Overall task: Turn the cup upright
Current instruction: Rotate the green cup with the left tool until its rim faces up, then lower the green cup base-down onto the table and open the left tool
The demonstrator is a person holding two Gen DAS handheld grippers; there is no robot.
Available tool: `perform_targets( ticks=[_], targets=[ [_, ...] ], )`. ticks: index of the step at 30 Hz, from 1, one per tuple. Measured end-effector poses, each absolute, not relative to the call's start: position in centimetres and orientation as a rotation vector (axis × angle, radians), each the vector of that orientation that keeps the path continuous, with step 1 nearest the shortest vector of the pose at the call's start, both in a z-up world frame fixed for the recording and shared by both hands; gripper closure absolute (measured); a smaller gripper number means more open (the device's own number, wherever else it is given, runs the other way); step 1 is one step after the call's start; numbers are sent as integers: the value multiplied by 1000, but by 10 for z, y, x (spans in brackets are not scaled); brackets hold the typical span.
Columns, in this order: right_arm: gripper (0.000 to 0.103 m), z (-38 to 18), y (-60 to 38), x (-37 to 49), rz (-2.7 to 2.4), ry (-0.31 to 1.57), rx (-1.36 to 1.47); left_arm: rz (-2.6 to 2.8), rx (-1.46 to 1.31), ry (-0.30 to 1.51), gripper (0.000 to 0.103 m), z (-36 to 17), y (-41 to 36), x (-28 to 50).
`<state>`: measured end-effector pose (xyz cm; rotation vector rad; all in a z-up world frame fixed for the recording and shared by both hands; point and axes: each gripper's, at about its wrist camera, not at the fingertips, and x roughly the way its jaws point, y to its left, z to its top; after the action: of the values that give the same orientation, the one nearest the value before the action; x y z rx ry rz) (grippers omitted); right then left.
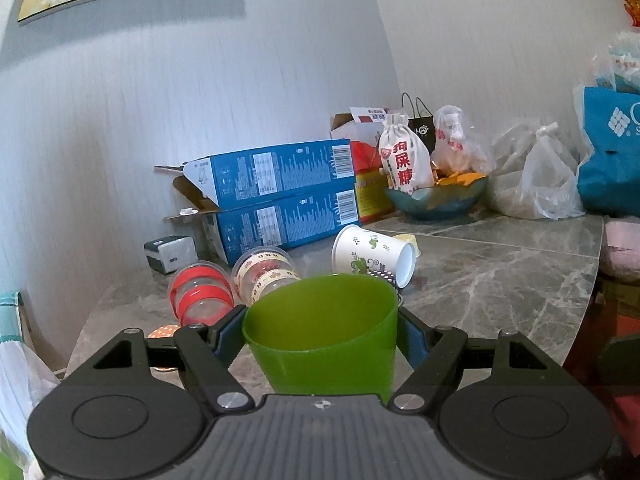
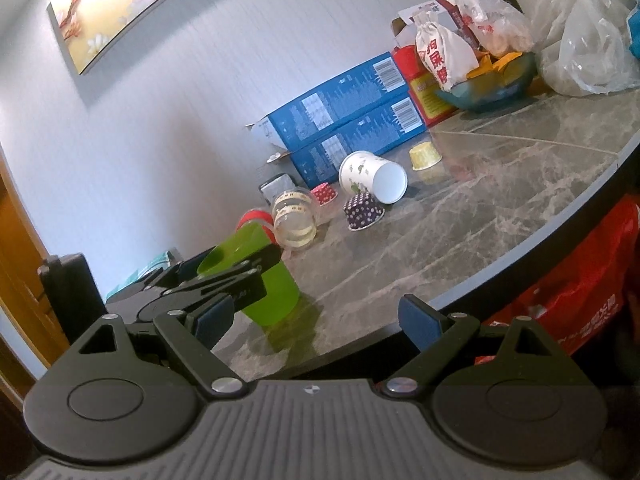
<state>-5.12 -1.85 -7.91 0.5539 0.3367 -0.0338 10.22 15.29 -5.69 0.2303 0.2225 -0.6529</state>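
A green plastic cup (image 1: 324, 340) stands mouth up between the fingers of my left gripper (image 1: 320, 332), which is shut on its sides. In the right wrist view the same green cup (image 2: 276, 292) rests upright on the marble table (image 2: 480, 208) near its front edge, with the left gripper (image 2: 224, 276) clamped on it. My right gripper (image 2: 316, 320) is open and empty, just off the table's front edge, to the right of the cup.
A white paper cup (image 2: 372, 176) lies on its side behind. Two clear jars (image 1: 236, 284) lie beside it. Small dotted cups (image 2: 362, 212) and a yellow cup (image 2: 426, 156) sit nearby. Blue boxes (image 1: 280, 196), a bowl (image 1: 436, 196) and bags fill the back.
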Motion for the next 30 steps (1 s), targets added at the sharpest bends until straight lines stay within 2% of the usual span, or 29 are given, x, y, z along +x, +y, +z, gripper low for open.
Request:
perform_targets(
  ticks=[9, 11, 14, 19, 23, 26, 30],
  targets=[
    [12, -79, -18, -57, -39, 326, 561, -652, 257, 210, 22, -58, 150, 100],
    [12, -79, -17, -58, -39, 324, 561, -661, 253, 204, 19, -59, 152, 100],
    [12, -80, -15, -59, -35, 319, 565, -680, 222, 214, 7, -60, 154, 103],
    [11, -81, -14, -62, -34, 315, 573, -694, 201, 234, 2, -64, 161, 107],
    [8, -79, -11, -66, -39, 294, 566, -713, 179, 255, 2, -69, 182, 97],
    [1, -74, -4, -71, -62, 265, 527, -707, 143, 255, 2, -66, 211, 81],
    [1, -55, 8, -75, -124, 230, 412, -693, 34, 275, 0, -37, 252, 78]
  ],
)
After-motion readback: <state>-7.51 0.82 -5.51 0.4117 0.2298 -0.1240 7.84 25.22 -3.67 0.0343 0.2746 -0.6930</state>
